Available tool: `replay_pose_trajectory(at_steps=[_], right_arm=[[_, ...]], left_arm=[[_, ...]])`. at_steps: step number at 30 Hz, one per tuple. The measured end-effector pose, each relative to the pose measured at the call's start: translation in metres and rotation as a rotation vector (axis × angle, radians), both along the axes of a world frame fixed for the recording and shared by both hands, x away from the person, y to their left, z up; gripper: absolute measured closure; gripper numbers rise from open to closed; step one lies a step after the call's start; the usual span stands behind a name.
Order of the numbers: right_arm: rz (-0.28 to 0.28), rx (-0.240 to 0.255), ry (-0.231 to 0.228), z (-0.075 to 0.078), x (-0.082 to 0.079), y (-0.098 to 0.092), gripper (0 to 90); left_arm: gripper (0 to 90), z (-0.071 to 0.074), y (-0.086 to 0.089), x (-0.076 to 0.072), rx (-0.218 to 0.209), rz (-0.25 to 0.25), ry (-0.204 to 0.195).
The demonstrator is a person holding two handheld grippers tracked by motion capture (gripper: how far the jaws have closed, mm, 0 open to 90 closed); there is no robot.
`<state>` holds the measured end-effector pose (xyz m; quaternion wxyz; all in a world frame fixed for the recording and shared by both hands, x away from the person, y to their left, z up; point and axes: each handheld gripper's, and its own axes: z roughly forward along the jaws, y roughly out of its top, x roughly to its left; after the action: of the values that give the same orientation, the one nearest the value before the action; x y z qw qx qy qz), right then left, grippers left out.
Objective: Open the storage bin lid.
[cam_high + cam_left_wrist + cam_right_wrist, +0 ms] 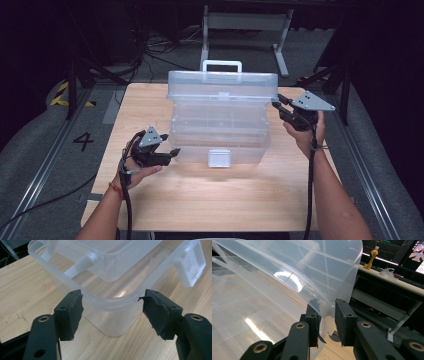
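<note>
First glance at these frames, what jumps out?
A big clear plastic storage box in the middle of the wooden table, its lid lifted with the white handle on top. The right gripper is pinched on the lid's right corner, while the left gripper sits open at the box's front left corner, jaws either side of the rim without pressing it.

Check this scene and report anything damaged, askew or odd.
The rubber pads on the left tool look torn and frayed at their edges. The clear box stands square on the table, its lid raised, with the right tool pinching the lid's edge. Nothing is spilled.
</note>
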<state>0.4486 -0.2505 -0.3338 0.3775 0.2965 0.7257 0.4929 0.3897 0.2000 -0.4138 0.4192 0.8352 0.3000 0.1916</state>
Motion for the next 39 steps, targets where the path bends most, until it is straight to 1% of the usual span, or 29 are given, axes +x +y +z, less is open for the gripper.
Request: replay_pose_trajectory(at_steps=[2,4,7,9,10,12,18,20,21,31,32,36,39], right_arm=[[-0.004,0.0,-0.002,0.002,0.001,0.0,75.9],[-0.003,0.019,0.0,0.003,0.003,-0.001,76.4],[-0.009,0.015,-0.006,0.004,0.004,0.0,76.7],[-0.013,0.021,-0.005,0.005,0.005,0.0,76.9],[-0.012,0.016,-0.003,0.006,0.005,0.0,76.9],[-0.017,0.03,0.0,0.007,0.007,0.001,76.9],[-0.026,0.04,0.006,0.01,0.012,0.002,77.0],[-0.03,0.042,0.004,0.011,0.014,0.002,77.0],[-0.031,0.044,0.005,0.012,0.015,0.002,77.1],[-0.05,0.024,0.009,0.019,0.021,0.005,77.9],[-0.053,0.016,0.001,0.019,0.022,0.005,78.0],[-0.055,0.014,0.006,0.021,0.026,0.005,78.2],[-0.058,0.013,0.008,0.023,0.028,0.005,78.1]], left_arm=[[33.1,0.0,0.0,0.0,0.0,-0.001,0.0],[33.0,0.0,0.0,0.0,0.002,-0.003,-0.001],[32.9,0.0,0.0,0.0,0.0,-0.003,0.002],[32.9,0.0,0.0,0.001,-0.001,-0.004,0.003],[32.8,0.0,0.0,0.001,0.001,-0.005,0.003],[32.7,0.0,0.0,0.001,0.0,-0.005,0.003],[32.4,0.0,0.001,0.002,-0.001,-0.01,-0.003],[32.2,-0.001,0.0,0.002,-0.009,-0.01,0.0],[32.1,0.0,0.001,0.002,-0.004,-0.013,0.003],[31.8,0.0,0.001,0.003,-0.002,-0.015,0.002],[31.8,0.0,0.001,0.003,-0.002,-0.015,0.002],[31.5,0.0,0.001,0.003,-0.002,-0.015,0.001],[31.2,-0.001,0.001,0.004,-0.011,-0.016,0.002]])
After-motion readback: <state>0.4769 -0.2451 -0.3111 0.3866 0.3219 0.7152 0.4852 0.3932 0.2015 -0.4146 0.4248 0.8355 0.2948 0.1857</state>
